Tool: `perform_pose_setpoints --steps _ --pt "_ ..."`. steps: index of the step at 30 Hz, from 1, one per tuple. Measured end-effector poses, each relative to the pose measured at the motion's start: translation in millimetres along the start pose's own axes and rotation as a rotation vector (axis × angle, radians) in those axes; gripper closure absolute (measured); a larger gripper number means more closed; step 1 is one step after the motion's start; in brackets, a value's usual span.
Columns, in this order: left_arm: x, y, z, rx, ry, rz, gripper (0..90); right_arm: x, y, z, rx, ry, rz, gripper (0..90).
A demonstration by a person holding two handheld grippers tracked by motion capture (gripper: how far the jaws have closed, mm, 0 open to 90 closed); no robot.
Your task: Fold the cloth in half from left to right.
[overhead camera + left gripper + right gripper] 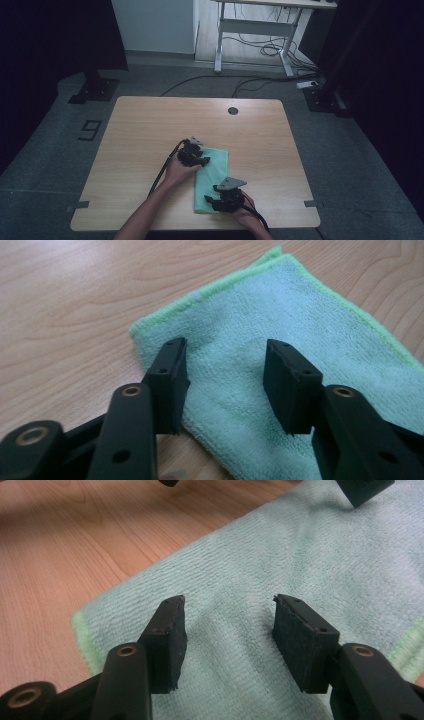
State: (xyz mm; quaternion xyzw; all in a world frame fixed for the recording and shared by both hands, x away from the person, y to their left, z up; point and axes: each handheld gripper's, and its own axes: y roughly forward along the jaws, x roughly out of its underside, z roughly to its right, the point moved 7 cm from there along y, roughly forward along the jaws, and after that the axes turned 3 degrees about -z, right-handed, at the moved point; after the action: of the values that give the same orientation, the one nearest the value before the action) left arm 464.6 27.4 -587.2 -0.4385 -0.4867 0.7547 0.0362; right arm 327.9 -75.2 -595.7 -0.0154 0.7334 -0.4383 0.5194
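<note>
Nearest, the right claw point(216, 201) hovers parted at the folded green cloth's point(214, 176) six-o'clock end, left claw point(201, 161) parted at ten. Soft, light, limp on the desk point(150, 130); best pinched at hemmed corners.

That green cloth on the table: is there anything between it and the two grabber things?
Nothing visible. The green cloth lies flat on the table. The left gripper hangs with its jaws apart over one end of the cloth, the right gripper likewise over the other, with only bare cloth beneath each.
</note>
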Motion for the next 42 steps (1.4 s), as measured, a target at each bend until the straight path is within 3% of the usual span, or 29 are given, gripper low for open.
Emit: perform_pose_setpoints --steps 3,4,7,8,9,11,13,18,23,32,42 --pt "-4.2 -9.2 -1.9 -0.014 0.005 0.032 50.5 0.0 0.0 0.1 0.000 0.005 0.002 47.5" --pt "-7.3 -16.5 -5.8 -0.018 -0.009 0.059 50.5 -0.1 0.1 0.0 0.003 0.004 0.002 47.4" --pt "-10.3 -27.9 -15.4 -0.035 -0.024 0.071 49.0 0.0 0.1 -0.2 0.007 -0.001 0.002 47.3" --pt "-11.0 -33.7 -22.9 -0.042 -0.046 0.082 47.5 0.0 0.1 -0.1 0.005 0.001 0.002 47.3" --pt "-11.0 -33.7 -22.9 -0.042 -0.046 0.082 47.2 0.0 0.1 -0.1 0.005 0.001 0.002 47.3" --pt "-9.1 -37.4 -36.5 -0.040 -0.090 0.079 45.0 0.0 0.0 -0.1 0.002 0.001 0.002 47.3" --pt "-7.3 -36.5 -41.7 -0.043 -0.111 0.073 44.4 0.0 -0.1 0.0 -0.001 0.003 0.002 47.3" --pt "1.1 -27.2 -54.4 -0.054 -0.142 0.037 44.1 0.1 -0.3 0.1 -0.006 0.005 0.003 47.3" --pt "0.8 -20.6 -53.5 -0.047 -0.140 0.036 43.7 0.3 -0.5 0.3 -0.005 0.004 0.003 47.3" --pt "-14.3 -9.8 -37.8 -0.005 -0.116 0.054 42.2 0.3 -0.6 0.5 -0.008 0.007 0.004 47.3" --pt "-10.6 2.4 -42.2 -0.043 -0.120 0.013 45.4 0.8 -1.1 0.4 -0.007 0.006 0.004 47.3"
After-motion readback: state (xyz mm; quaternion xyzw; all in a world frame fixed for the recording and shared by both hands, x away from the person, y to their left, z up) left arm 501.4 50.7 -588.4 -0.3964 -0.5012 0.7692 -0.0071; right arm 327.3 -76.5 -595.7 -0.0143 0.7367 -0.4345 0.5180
